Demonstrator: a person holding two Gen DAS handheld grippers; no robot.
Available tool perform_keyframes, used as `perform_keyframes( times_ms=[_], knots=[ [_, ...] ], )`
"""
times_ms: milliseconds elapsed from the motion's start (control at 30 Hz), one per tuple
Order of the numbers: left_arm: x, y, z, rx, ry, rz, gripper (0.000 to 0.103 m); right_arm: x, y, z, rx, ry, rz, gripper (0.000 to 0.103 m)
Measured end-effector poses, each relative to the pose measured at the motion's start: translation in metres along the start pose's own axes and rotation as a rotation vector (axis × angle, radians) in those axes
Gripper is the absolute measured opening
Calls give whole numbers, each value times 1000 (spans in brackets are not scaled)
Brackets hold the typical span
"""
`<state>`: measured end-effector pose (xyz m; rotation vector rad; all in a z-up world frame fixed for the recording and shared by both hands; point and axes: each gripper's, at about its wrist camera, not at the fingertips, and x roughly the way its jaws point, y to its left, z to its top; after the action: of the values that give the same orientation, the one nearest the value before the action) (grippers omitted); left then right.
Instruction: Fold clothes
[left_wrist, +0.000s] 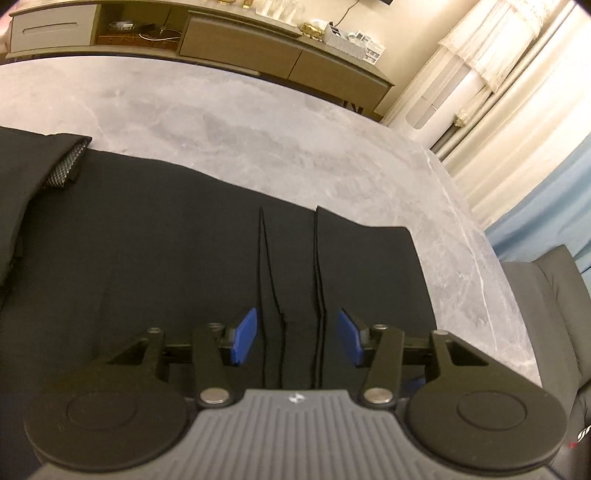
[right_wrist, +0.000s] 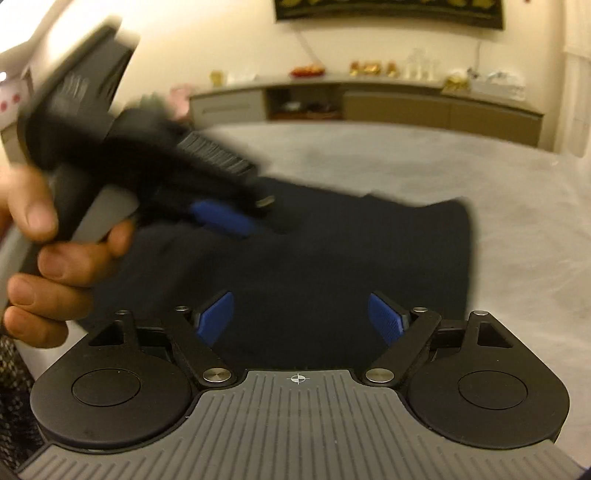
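Observation:
A black garment (left_wrist: 147, 240) lies flat on the grey marble table (left_wrist: 258, 122), with a grey mesh patch (left_wrist: 64, 166) showing at its far left. My left gripper (left_wrist: 297, 336) hovers over the garment's right end. Its blue pads (left_wrist: 243, 336) stand apart, and thin upright cloth edges (left_wrist: 317, 277) rise between them without being pressed. In the right wrist view my right gripper (right_wrist: 299, 321) is open above the same garment (right_wrist: 332, 251), nothing between its pads. The left gripper (right_wrist: 236, 218) appears blurred at upper left, held by a person's hand (right_wrist: 44, 258).
A long low sideboard (left_wrist: 258, 48) with ornaments runs behind the table. Pale curtains (left_wrist: 498, 92) hang at the right, and a dark padded chair (left_wrist: 546, 295) stands by the table's right edge. Bare marble (right_wrist: 480, 177) lies beyond the garment.

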<state>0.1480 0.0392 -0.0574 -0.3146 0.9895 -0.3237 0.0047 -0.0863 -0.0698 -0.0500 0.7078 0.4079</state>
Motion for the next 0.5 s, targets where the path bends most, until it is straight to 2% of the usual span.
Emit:
perform_keyframes(
  times_ms=[100,167,200,233,267,333,433,500],
  knots=[
    [3,-4,-1,2,6,-36,49,15,15,-7,-59,43,-49,72],
    [9,-9,2,20,15,-49,50,18,17,-9,-86,61,-73,56],
    [12,-12,3,30,19,-54,51,18,15,-10,-81,61,-68,52],
    [17,-15,5,42,28,-61,52,16,14,-11,-79,61,-65,43],
    [22,-18,7,54,37,-68,56,14,14,-12,-86,58,-65,24],
    [35,-23,9,73,62,-60,57,10,15,-14,-100,48,-73,0],
    [48,-26,11,81,80,-53,57,2,16,-17,-124,19,-93,0],
    [53,-28,11,86,82,-57,50,-3,16,-18,-131,-3,-89,0]
  ],
)
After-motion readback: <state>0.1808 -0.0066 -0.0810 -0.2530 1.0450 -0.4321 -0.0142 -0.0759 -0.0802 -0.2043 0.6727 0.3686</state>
